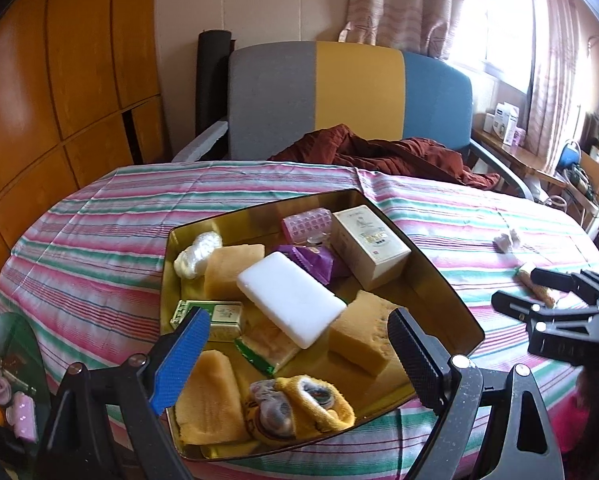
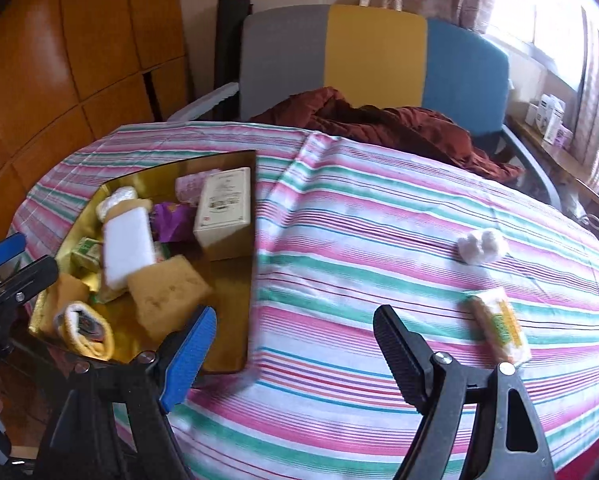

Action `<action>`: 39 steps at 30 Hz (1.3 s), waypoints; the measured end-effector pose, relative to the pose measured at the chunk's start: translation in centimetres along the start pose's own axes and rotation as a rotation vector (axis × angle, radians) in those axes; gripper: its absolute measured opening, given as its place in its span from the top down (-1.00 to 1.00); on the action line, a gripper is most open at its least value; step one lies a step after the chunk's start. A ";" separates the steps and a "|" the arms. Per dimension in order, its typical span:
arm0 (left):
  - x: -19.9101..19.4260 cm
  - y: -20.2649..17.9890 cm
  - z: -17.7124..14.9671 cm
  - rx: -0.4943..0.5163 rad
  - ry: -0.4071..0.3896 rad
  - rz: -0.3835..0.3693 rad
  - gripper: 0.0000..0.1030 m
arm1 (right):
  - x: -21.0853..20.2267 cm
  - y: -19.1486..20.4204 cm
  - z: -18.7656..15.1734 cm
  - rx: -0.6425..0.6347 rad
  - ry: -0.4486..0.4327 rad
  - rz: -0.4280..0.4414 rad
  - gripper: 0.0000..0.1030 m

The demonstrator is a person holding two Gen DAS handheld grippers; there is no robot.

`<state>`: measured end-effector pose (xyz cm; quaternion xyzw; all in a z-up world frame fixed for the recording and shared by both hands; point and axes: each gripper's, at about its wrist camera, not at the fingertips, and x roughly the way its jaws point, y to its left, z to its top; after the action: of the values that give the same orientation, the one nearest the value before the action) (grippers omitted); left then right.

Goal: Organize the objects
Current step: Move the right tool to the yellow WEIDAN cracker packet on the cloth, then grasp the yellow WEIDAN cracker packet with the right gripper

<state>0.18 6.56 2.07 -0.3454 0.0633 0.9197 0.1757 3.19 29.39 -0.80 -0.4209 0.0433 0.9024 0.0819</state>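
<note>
A gold tray [image 1: 439, 276] [image 2: 235, 320] lies on the striped table and holds several things: a white block [image 1: 289, 298] [image 2: 127, 240], yellow sponges [image 1: 363, 336], a cream box [image 1: 369, 246] [image 2: 223, 206], a green box [image 1: 219, 316], purple wrappers [image 1: 311, 262] and a yellow sock [image 1: 299, 408] [image 2: 85, 332]. My left gripper [image 1: 299, 344] is open and empty over the tray's near end. My right gripper [image 2: 295, 350] is open and empty above the cloth right of the tray. A wrapped snack [image 2: 499, 328] [image 1: 535, 286] and a white wad [image 2: 481, 246] [image 1: 505, 240] lie on the cloth to the right.
The table has a pink, green and white striped cloth [image 2: 359, 240]. A grey, yellow and blue chair [image 1: 351, 92] with a red-brown garment [image 1: 379, 148] stands behind it. Wooden cabinets [image 1: 59, 80] fill the left. A shelf with boxes [image 1: 503, 120] is at the right by the window.
</note>
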 end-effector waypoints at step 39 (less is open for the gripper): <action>3.0 -11.5 1.6 0.223 0.073 -0.206 -0.77 | 8.8 -20.6 -2.7 0.266 0.398 -0.159 -0.40</action>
<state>1.32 18.52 1.36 -0.3616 0.1355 0.8709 0.3040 3.44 50.23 -9.53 -0.5778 0.1439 0.7789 0.1970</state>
